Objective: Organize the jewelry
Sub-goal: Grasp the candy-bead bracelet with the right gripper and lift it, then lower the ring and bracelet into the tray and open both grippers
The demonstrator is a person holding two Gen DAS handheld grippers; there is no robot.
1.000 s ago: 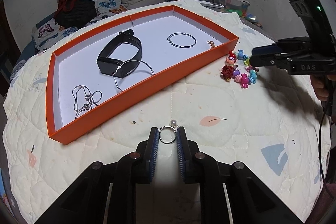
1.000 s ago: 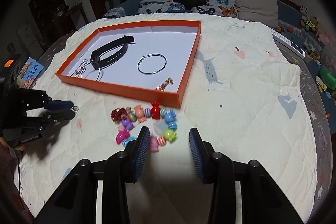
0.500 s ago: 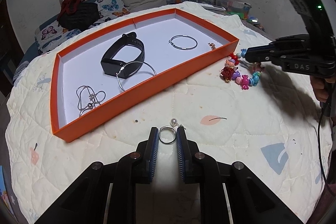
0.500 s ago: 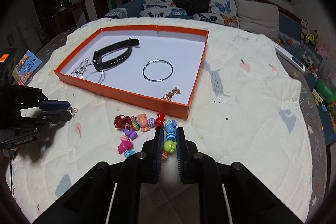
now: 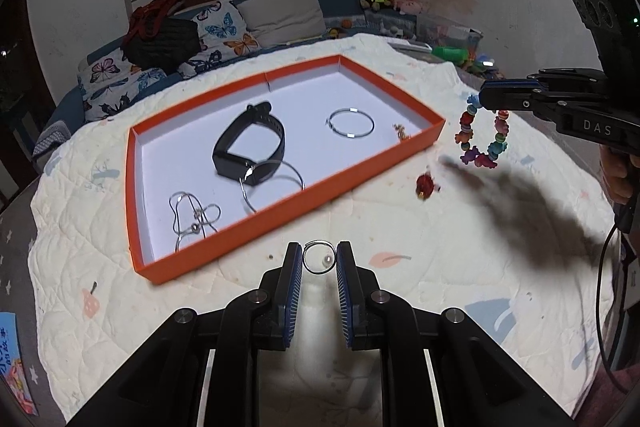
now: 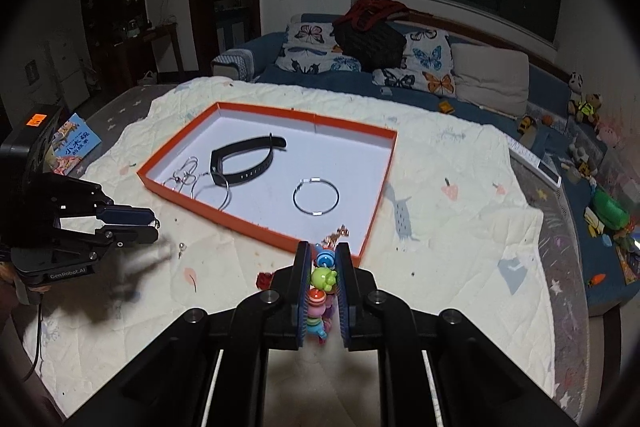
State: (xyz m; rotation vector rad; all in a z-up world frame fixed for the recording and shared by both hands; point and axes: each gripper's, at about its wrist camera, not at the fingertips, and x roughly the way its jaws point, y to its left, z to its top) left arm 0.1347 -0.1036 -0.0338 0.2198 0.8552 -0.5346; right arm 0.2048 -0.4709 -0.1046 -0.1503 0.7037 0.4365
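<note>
The left tongs (image 5: pixel 319 261) pinch a pearl ring (image 5: pixel 318 257) and hold it above the quilted bench (image 5: pixel 400 307), near its front edge. The right tongs (image 6: pixel 323 259) are pressed on a bead bracelet (image 5: pixel 482 137), which hangs off the bench by the tray's (image 5: pixel 280 205) right end. A red charm (image 5: pixel 425 185) lies on the quilt just outside the tray. In the orange tray lie a black band (image 5: pixel 248 145), two hoops (image 5: pixel 351 123) and a chain (image 5: pixel 194 221).
</note>
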